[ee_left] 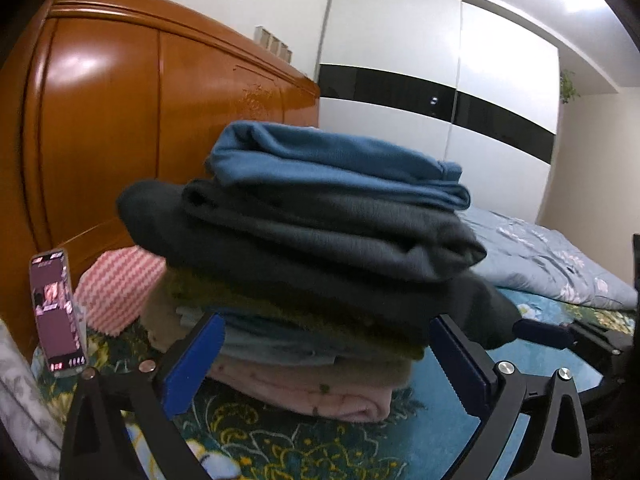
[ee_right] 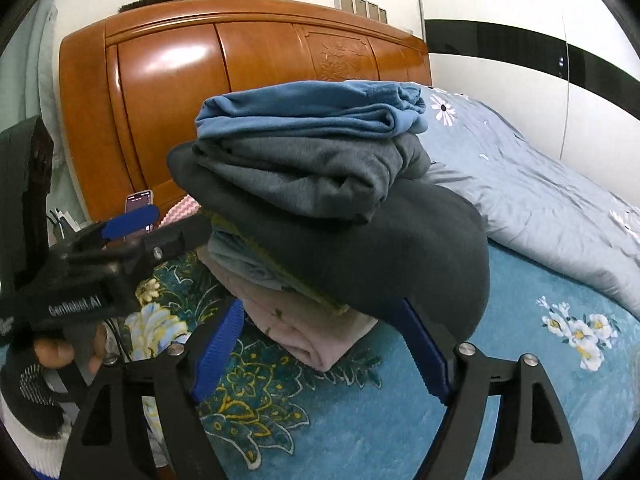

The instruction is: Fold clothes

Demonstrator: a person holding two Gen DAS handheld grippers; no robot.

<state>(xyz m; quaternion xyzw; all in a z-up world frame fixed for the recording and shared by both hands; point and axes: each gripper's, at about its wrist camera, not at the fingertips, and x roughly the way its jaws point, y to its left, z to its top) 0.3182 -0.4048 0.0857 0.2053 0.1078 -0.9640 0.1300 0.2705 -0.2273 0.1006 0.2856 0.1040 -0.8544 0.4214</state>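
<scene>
A stack of folded clothes (ee_left: 312, 264) stands on the bed, also in the right wrist view (ee_right: 320, 216). A blue garment (ee_left: 332, 160) lies on top, grey (ee_left: 328, 232) and dark ones under it, a pink one (ee_left: 320, 392) at the bottom. My left gripper (ee_left: 324, 364) is open, its blue pads on either side of the stack's lower layers. My right gripper (ee_right: 320, 344) is open at the stack's near corner, under the dark garment's overhang. The left gripper (ee_right: 132, 224) shows at the stack's left side in the right wrist view.
The teal floral bedsheet (ee_right: 360, 420) lies under the stack. A light blue quilt (ee_right: 540, 184) is bunched at the right. An orange wooden headboard (ee_left: 120, 120) stands behind. A phone (ee_left: 58, 312) leans at the left beside a pink-and-white cloth (ee_left: 116, 288). White wardrobe doors (ee_left: 440, 60) are behind.
</scene>
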